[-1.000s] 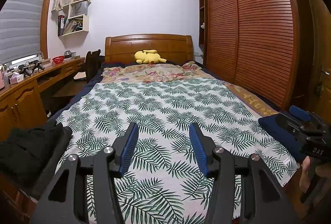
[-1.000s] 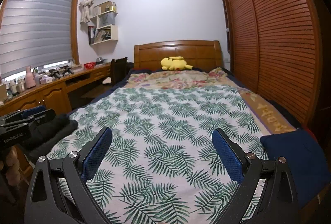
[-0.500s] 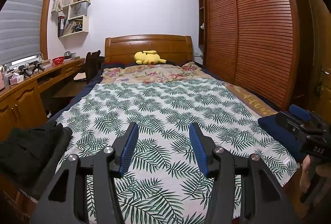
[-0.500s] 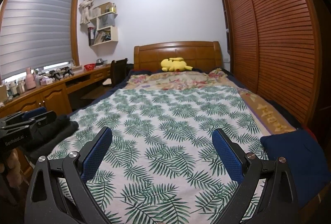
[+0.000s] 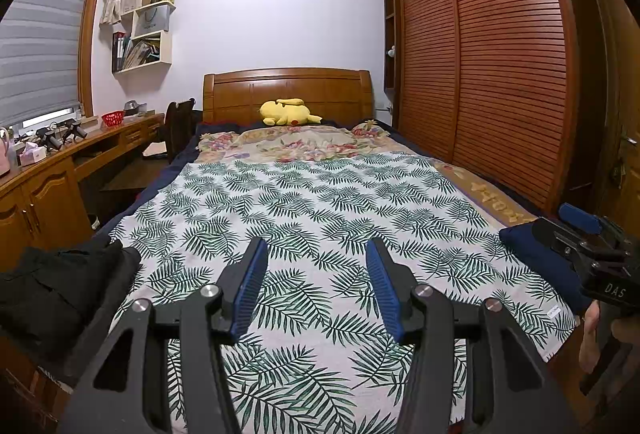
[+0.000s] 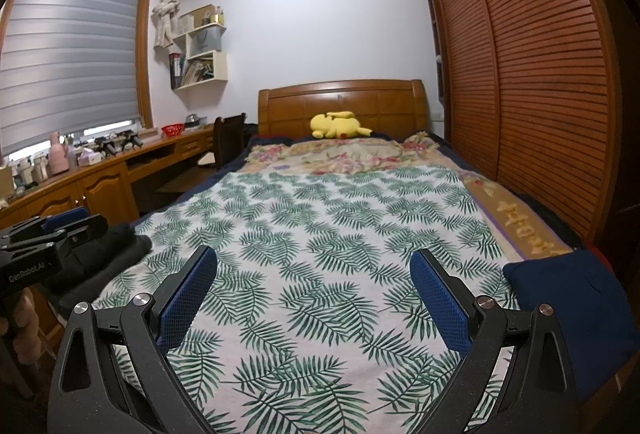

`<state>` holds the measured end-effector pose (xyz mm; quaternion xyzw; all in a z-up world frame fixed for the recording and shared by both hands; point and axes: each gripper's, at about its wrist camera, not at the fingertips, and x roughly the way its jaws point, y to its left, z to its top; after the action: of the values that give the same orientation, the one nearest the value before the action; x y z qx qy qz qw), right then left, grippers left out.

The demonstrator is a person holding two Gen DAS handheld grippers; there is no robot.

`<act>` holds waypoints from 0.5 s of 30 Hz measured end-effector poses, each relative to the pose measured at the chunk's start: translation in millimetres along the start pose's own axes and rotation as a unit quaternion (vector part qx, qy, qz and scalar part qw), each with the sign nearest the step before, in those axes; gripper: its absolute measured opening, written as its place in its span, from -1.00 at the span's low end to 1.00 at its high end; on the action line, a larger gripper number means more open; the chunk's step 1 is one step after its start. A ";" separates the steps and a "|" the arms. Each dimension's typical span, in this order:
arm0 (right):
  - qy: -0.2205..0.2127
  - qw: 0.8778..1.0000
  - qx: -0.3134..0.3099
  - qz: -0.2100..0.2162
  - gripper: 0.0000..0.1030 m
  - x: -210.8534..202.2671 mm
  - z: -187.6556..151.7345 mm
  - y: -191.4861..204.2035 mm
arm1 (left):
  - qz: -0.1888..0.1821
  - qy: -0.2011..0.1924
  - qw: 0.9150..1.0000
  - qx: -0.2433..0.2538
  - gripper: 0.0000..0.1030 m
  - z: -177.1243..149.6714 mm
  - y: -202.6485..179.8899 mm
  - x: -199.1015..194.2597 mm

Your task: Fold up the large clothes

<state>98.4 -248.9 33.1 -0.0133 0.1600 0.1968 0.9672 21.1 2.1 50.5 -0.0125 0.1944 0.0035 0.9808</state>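
A dark, crumpled garment [image 5: 52, 294] lies at the bed's near left corner; it also shows in the right wrist view [image 6: 108, 254]. A folded navy garment [image 6: 572, 298] lies at the near right corner, also in the left wrist view [image 5: 536, 258]. My left gripper [image 5: 314, 274] is open and empty above the palm-leaf sheet [image 5: 320, 213]. My right gripper [image 6: 314, 290] is wide open and empty above the same sheet [image 6: 340, 234]. Each gripper shows at the edge of the other's view.
A yellow plush toy [image 5: 288, 112] lies by the wooden headboard [image 5: 288, 89]. A floral blanket [image 5: 296, 143] covers the far end. A wooden desk [image 5: 48, 173] with a chair [image 5: 178, 125] runs along the left. A slatted wardrobe [image 5: 500, 73] lines the right.
The right wrist view has tilted down a little. The left gripper has barely moved. Both grippers remain open.
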 end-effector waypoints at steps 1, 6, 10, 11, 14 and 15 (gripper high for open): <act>0.000 1.000 0.000 0.001 0.92 0.8 -0.2 -0.7 | 0.000 0.000 1.000 0.000 -0.02 0.0 -0.1 0.1; -0.001 1.000 0.000 0.000 0.92 -0.2 0.0 -0.5 | 0.000 -0.001 1.000 0.000 -0.02 0.3 -0.4 -0.2; 0.000 1.000 0.000 0.000 0.92 2.6 -0.8 -1.8 | 0.000 -0.001 1.000 0.001 -0.02 2.1 -0.6 -1.4; 0.000 1.000 0.000 0.000 0.92 2.6 -0.9 -1.9 | 0.000 -0.001 1.000 0.001 -0.02 2.1 -0.6 -1.4; -0.001 1.000 0.000 0.001 0.92 2.6 -0.9 -2.1 | 0.000 -0.002 1.000 0.001 -0.02 2.4 -1.0 -1.6; -0.002 1.000 0.000 0.000 0.92 2.3 -0.9 -1.9 | 0.000 -0.002 1.000 0.001 -0.02 2.7 -1.1 -1.6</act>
<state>100.8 -249.9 31.5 -0.0125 0.1584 0.1971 0.9674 20.7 1.1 53.6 -0.0113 0.1922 0.0033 0.9813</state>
